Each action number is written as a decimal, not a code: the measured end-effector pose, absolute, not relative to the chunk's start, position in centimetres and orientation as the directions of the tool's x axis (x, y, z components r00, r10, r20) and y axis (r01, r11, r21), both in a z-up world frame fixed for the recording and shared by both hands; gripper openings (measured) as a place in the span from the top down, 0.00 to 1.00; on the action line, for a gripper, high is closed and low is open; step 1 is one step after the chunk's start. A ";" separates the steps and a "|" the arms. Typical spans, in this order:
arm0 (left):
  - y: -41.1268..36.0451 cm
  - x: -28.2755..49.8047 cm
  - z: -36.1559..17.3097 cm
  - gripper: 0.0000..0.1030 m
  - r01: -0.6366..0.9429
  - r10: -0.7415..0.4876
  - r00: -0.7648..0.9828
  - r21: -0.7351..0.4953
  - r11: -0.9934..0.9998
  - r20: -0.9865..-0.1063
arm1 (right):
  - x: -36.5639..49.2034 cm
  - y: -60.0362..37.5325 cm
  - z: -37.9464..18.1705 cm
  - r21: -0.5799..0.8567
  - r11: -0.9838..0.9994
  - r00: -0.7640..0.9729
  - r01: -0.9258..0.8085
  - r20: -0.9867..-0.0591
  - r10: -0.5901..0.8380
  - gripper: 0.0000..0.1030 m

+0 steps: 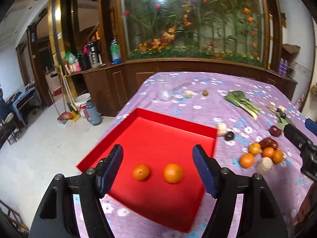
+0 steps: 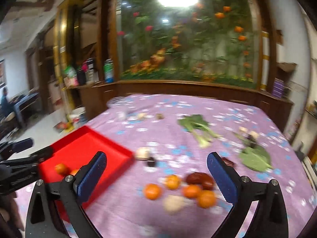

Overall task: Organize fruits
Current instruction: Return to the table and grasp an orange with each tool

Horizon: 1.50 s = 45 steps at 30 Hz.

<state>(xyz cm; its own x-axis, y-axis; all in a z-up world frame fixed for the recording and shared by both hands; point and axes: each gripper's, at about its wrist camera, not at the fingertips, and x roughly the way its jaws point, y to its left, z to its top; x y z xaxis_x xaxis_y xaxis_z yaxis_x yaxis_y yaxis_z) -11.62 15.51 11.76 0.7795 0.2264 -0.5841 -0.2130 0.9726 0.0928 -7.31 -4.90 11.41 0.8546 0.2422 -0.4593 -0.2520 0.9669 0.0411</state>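
A red tray (image 1: pixel 174 125) lies on the purple flowered tablecloth and holds two oranges (image 1: pixel 141 172) (image 1: pixel 173 173). My left gripper (image 1: pixel 158 170) is open above them, one finger on either side, touching neither. Several more oranges (image 2: pixel 152 191) lie in a cluster on the cloth with dark red fruits (image 2: pixel 200 178) and a pale lump (image 2: pixel 173 203). My right gripper (image 2: pixel 156 178) is open and empty just above that cluster. The tray shows at the left of the right wrist view (image 2: pixel 89 144). The cluster (image 1: pixel 257 154) and the right gripper's body show at the right of the left wrist view.
Leafy greens (image 1: pixel 242 101) lie further back on the table, with a clear glass jar (image 1: pixel 164 89), small pale and dark pieces (image 1: pixel 221 129), and a kiwi-like fruit (image 1: pixel 205 92). A wooden cabinet stands behind. The floor drops away left of the table.
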 end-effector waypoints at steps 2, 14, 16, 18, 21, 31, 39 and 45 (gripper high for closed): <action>14.4 -11.6 11.7 0.30 -0.186 0.206 0.780 0.095 0.978 -0.591 | -6.8 -7.7 10.6 0.089 0.972 0.833 -0.218 -0.502 0.233 0.00; 11.3 -9.3 8.2 0.27 -0.030 -0.041 0.707 -0.088 0.996 -0.706 | -6.6 -15.6 5.5 0.166 0.969 0.705 -0.184 -0.665 0.248 0.17; 9.9 -8.9 7.7 0.27 0.023 -0.081 0.697 -0.091 0.996 -0.712 | -6.1 -15.5 5.0 0.192 0.960 0.678 -0.204 -0.679 0.280 0.20; 8.6 -8.5 7.2 0.29 0.075 -0.116 0.686 -0.088 0.993 -0.719 | -5.6 -15.2 4.4 0.205 0.954 0.660 -0.219 -0.690 0.299 0.25; 6.9 -7.5 6.6 0.37 0.130 -0.130 0.672 -0.056 0.990 -0.729 | -5.1 -14.9 3.6 0.212 0.951 0.639 -0.225 -0.704 0.308 0.27; 4.6 -2.2 2.1 0.64 0.182 -0.187 0.550 -0.102 0.978 -0.814 | -2.4 -15.2 2.1 0.185 0.959 0.591 -0.215 -0.757 0.278 0.33; 2.4 -0.4 1.6 0.63 0.261 -0.244 0.534 -0.116 0.958 -0.810 | -0.3 -13.9 0.8 0.166 0.957 0.557 -0.239 -0.784 0.275 0.36; 3.1 0.6 1.2 0.68 0.242 -0.262 0.538 -0.151 0.958 -0.801 | -0.1 -13.3 0.8 0.152 0.955 0.559 -0.256 -0.783 0.274 0.48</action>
<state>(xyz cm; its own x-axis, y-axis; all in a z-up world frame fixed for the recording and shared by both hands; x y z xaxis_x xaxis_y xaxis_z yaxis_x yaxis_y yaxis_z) 0.59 3.07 1.25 0.5380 -0.2621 -0.8012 0.2418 0.9585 -0.1512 -0.07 -13.33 0.76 0.5587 0.2744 -0.7827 -0.2560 0.9547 0.1519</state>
